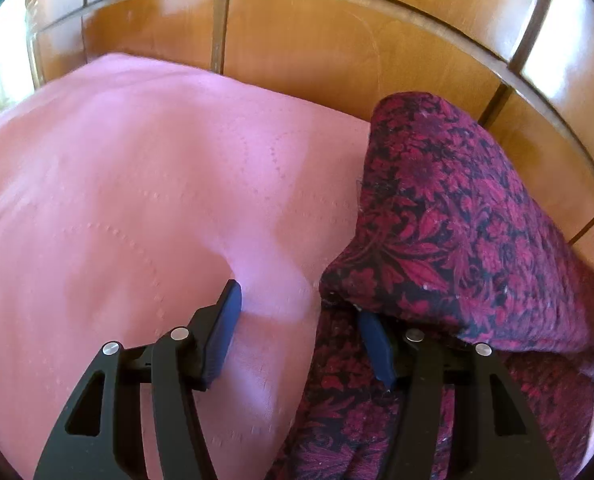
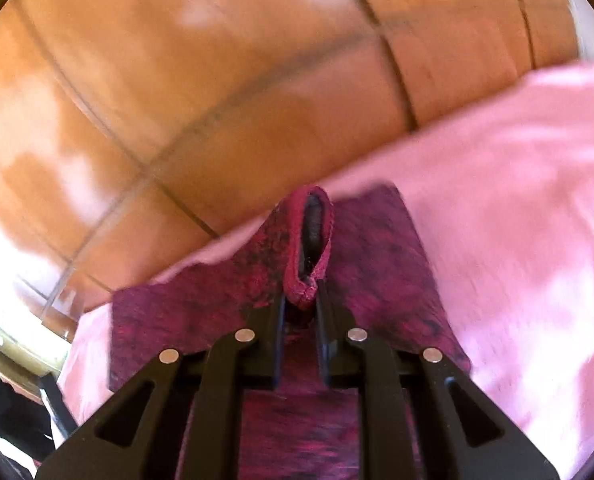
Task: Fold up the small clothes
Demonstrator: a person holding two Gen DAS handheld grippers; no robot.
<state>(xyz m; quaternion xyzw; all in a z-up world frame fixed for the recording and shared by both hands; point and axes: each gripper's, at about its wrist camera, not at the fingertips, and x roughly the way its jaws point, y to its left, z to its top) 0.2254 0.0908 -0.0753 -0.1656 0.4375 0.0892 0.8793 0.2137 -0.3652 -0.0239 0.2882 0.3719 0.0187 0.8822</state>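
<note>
A dark red floral garment lies partly lifted and folded over on a pink cloth. My left gripper is open, low over the cloth; its left fingertip presses the pink cloth and its right fingertip is under the lifted garment fold. In the right wrist view my right gripper is shut on a hemmed edge of the garment, which stands up between the jaws. The rest of the garment spreads below on the pink cloth. That view is blurred.
The pink cloth covers a glossy wooden table with inlaid panel lines, also seen in the right wrist view. The table's edge and dark objects show at lower left in the right wrist view.
</note>
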